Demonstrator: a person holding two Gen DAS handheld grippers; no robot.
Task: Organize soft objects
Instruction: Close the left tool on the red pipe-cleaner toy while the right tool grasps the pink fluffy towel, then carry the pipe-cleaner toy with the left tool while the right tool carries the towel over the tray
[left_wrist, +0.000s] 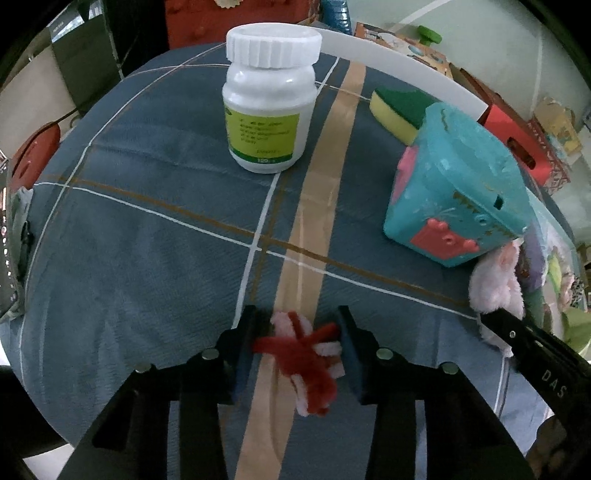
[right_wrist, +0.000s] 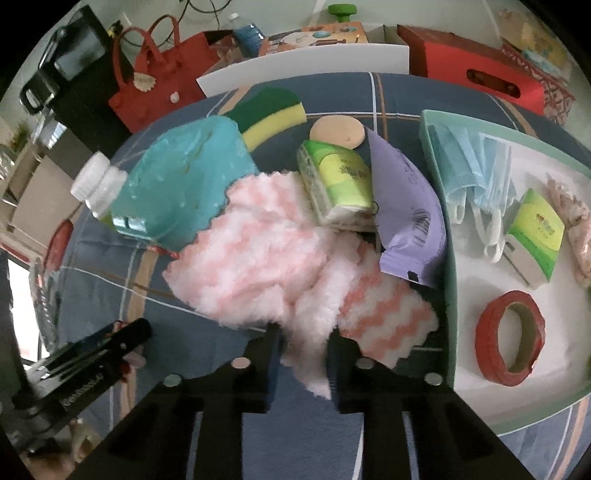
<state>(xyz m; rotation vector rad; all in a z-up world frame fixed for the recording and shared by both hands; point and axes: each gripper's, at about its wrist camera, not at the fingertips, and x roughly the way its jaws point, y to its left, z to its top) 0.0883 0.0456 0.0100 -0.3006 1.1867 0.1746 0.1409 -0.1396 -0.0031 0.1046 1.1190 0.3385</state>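
My left gripper (left_wrist: 297, 334) is shut on a red and pink pipe-cleaner bundle (left_wrist: 306, 363) just above the blue checked tablecloth (left_wrist: 147, 240). My right gripper (right_wrist: 304, 363) is shut on a fluffy pink and white cloth (right_wrist: 258, 251), which drapes over the table beside the green-rimmed white tray (right_wrist: 448, 295). The cloth also shows at the right edge of the left wrist view (left_wrist: 496, 284). In the tray lie blue face masks (right_wrist: 469, 173), a green tissue pack (right_wrist: 535, 236) and a red tape roll (right_wrist: 509, 338). A second tissue pack (right_wrist: 336, 184), a purple pouch (right_wrist: 410, 218) and a green-yellow sponge (right_wrist: 273, 114) lie on the table.
A white pill bottle (left_wrist: 269, 99) stands at the far middle of the table. A teal toy box (left_wrist: 458, 184) lies tilted to its right. A white board (left_wrist: 406, 70) curves along the far edge. Red bags and boxes (right_wrist: 159, 74) sit on the floor beyond.
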